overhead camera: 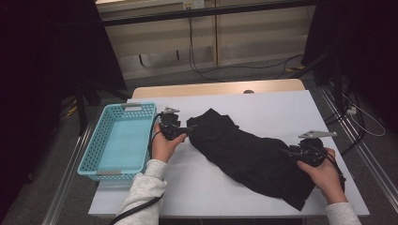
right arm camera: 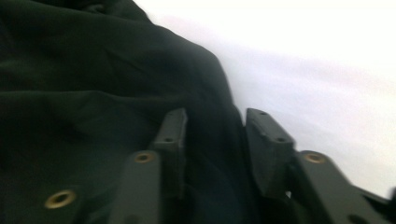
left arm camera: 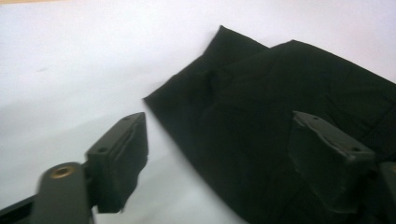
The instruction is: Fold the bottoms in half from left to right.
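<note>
A black garment [overhead camera: 248, 152] lies crumpled across the white tabletop [overhead camera: 281, 108], running from centre left to the front right. My left gripper [overhead camera: 190, 127] is at the garment's left end. In the left gripper view its jaws [left arm camera: 219, 154] stand wide apart, one over bare table and one over the black cloth [left arm camera: 289, 93], with the cloth's edge between them and not pinched. My right gripper [overhead camera: 291, 152] is at the garment's right side. Its jaws [right arm camera: 215, 135] are parted, with a ridge of the dark cloth [right arm camera: 93, 84] in the gap and the pads off it.
A light blue plastic basket [overhead camera: 124, 108] stands at the table's left edge, just left of my left hand. Bare white surface lies beyond and in front of the garment. Dark curtains and floor cables surround the table.
</note>
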Action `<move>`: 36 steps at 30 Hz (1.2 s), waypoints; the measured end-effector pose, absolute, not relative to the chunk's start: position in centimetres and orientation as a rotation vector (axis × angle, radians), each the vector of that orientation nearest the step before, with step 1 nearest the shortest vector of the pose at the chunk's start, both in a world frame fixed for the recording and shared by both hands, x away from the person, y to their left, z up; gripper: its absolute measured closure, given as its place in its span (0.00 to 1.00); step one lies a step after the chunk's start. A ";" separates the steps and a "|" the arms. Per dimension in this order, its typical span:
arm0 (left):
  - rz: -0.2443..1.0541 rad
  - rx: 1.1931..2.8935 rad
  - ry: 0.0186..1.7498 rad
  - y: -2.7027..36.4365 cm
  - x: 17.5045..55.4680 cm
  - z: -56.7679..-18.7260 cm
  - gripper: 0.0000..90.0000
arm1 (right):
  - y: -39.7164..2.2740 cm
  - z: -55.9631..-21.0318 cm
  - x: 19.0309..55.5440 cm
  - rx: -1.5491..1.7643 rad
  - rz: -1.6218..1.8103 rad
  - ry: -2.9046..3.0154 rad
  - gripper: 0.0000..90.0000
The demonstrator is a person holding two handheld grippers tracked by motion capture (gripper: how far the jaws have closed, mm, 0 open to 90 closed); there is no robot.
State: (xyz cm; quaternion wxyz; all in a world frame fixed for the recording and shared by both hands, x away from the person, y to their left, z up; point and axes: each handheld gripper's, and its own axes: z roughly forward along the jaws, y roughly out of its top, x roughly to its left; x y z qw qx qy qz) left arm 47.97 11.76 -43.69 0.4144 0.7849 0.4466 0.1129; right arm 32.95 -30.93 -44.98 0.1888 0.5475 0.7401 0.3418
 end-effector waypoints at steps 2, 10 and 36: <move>0.305 1.990 1.109 11.4 48.3 -44.2 0.32 | -30.5 -44.7 32.8 1.526 0.951 2.063 0.46; 0.331 2.025 1.124 10.7 49.0 -45.9 0.60 | -29.8 -43.9 32.0 1.494 0.974 2.056 0.34; 0.404 1.992 1.283 13.8 47.8 -44.1 0.97 | -28.3 -44.3 31.1 1.450 0.974 2.144 0.32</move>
